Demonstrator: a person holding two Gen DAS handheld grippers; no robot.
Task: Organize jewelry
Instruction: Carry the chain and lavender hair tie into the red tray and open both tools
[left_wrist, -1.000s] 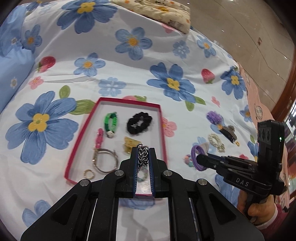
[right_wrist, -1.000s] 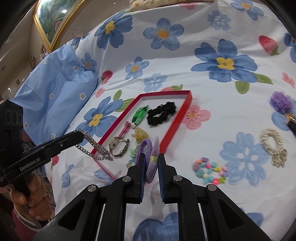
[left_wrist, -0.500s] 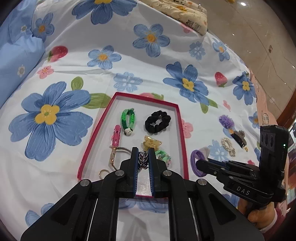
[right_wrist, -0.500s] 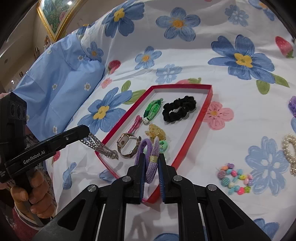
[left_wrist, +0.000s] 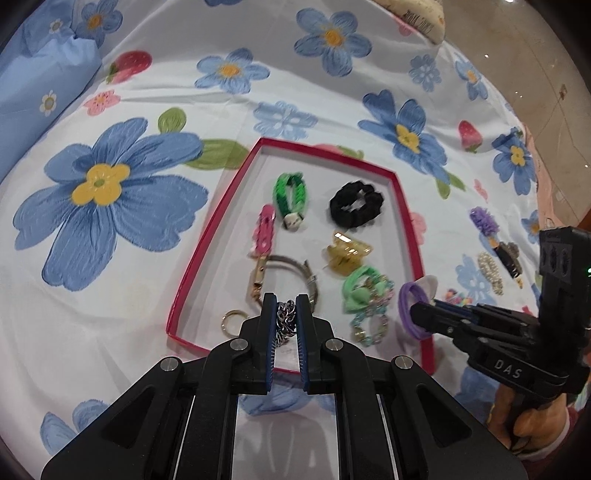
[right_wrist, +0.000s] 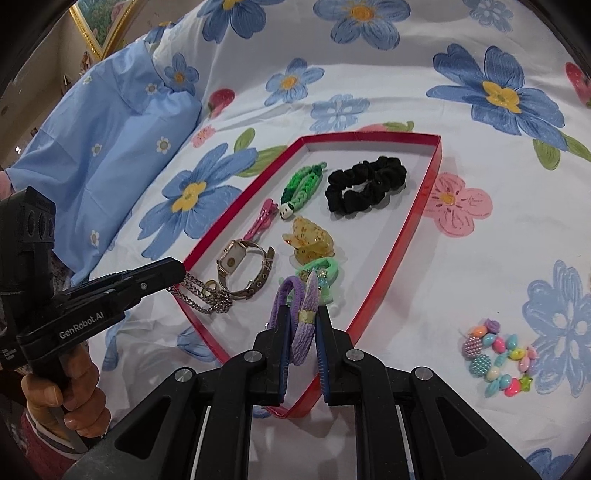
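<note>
Over the near end of the red tray (right_wrist: 406, 236) you have both loads at once: your left gripper (left_wrist: 287, 321) is clenched on a silver chain (right_wrist: 201, 295), and your right gripper (right_wrist: 301, 332) is clamped on a purple hair tie (right_wrist: 303, 314). Expect the chain to be limp and slick; it bunches between the pads in the left wrist view and its free loops hang and pool on the tray floor beside the watch (right_wrist: 242, 267), apparently touching the small gold ring (left_wrist: 232, 321) there. It will likely run out fast once let go, so release it low and keep the links off the watch strap, where they could tangle. The hair tie is soft and springy, light, pinched near its gold band with the loop standing above the jaws; it should drop without harm but may bounce or roll toward the green bead bracelet (left_wrist: 365, 295). Nothing you hold looks fragile. The yellow claw clip (left_wrist: 347, 254) nearby does, so avoid pressing on it.
</note>
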